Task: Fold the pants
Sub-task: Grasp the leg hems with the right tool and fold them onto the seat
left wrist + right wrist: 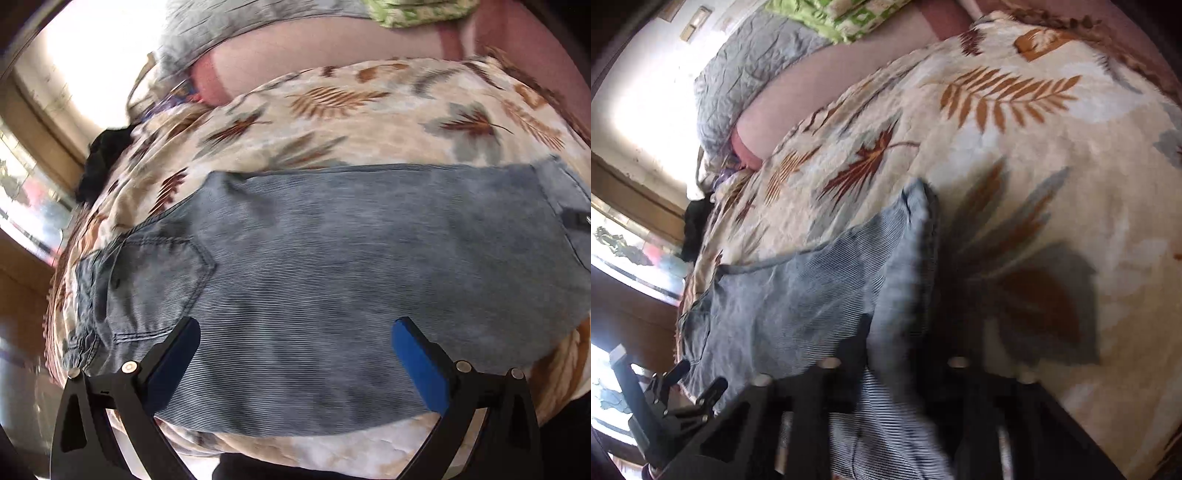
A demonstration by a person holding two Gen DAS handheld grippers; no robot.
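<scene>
We see the pants (325,280) lying flat across the leaf-print blanket (332,110), long axis crosswise, directly under our left gripper (295,332), whose fingers are spread and empty, while our right gripper (890,350) pinches their raised end.

**Right wrist: pants edge in gripper**

We see the right gripper (890,373) at the bottom of a motion-blurred frame, its fingers closed on a raised edge of the pants (798,295). The rest of the pants lie to the left on the leaf-print blanket (1052,155). A grey pillow (738,74) and a green cloth (849,18) lie beyond.
</scene>
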